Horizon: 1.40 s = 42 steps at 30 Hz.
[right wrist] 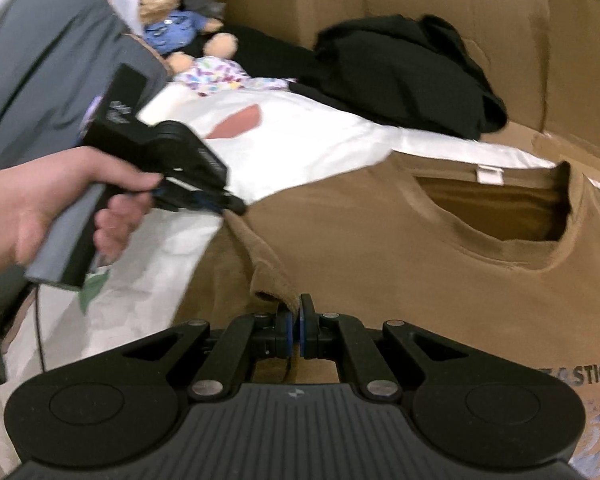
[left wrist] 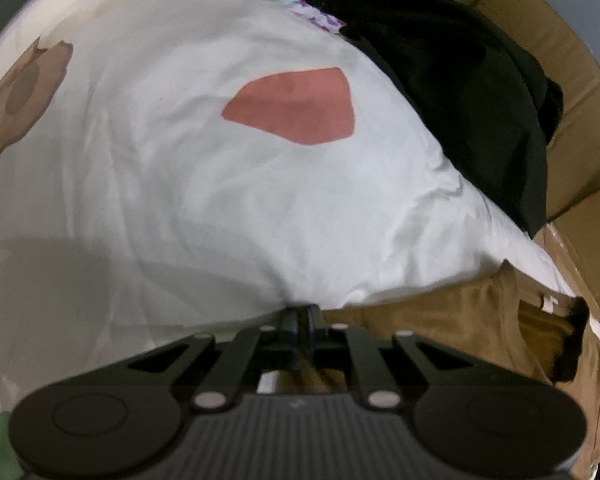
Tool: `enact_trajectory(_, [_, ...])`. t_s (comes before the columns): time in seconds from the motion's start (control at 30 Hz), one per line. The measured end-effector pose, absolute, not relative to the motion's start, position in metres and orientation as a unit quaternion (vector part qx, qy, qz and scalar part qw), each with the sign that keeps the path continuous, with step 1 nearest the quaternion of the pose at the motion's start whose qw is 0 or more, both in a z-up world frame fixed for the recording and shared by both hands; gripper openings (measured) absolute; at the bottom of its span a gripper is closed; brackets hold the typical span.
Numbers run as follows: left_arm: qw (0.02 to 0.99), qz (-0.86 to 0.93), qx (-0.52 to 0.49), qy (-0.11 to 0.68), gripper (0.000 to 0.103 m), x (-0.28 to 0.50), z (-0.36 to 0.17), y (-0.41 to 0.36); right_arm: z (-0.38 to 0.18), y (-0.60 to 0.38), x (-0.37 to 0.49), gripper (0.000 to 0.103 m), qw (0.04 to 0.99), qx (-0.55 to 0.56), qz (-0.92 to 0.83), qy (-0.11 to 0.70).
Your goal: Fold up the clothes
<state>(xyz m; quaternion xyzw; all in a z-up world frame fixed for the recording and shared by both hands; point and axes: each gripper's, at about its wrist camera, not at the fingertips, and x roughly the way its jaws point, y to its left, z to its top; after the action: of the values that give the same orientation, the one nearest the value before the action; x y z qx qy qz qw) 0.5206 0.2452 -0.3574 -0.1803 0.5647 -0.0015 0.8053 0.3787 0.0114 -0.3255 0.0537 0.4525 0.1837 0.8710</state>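
A brown T-shirt (right wrist: pixel 380 280) lies front up with its neck opening (right wrist: pixel 496 216) toward the far right, partly over a white cloth (right wrist: pixel 300 148) with a pink patch. My right gripper (right wrist: pixel 296 314) is shut on the shirt's near sleeve hem, which bunches up at the pads. My left gripper (right wrist: pixel 238 205), held in a person's hand (right wrist: pixel 40 208), is shut on the shirt's edge farther up the same side. In the left wrist view its tips (left wrist: pixel 300 312) meet where the brown T-shirt (left wrist: pixel 440 320) borders the white cloth (left wrist: pixel 220 200).
A crumpled black garment (right wrist: pixel 400 72) lies behind the white cloth, on flattened cardboard (right wrist: pixel 560 60). A doll in a blue shirt (right wrist: pixel 172 24) and a dotted colourful cloth (right wrist: pixel 216 74) sit at the back left. A grey padded surface (right wrist: pixel 40 60) rises on the left.
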Motion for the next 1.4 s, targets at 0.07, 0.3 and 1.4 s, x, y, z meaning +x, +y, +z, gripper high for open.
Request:
enact_trajectory(0.07, [0.805,-0.001,-0.188,0.563,0.008,0.52,-0.358,0.247,-0.33,0.008,0.383,0.003,0.869,0.055,0.179,0.458])
enact_trajectory(0.3, [0.822,-0.017,-0.211,0.529,0.014,0.505,-0.351,0.253,-0.345,-0.003,0.402,0.022,0.859,0.04,0.144,0.489])
enact_trajectory(1.4, [0.817,-0.153,-0.14,0.539,0.03,0.335,-0.331,0.231,-0.33,0.0,0.294,0.035,0.856,0.074,0.14,0.492])
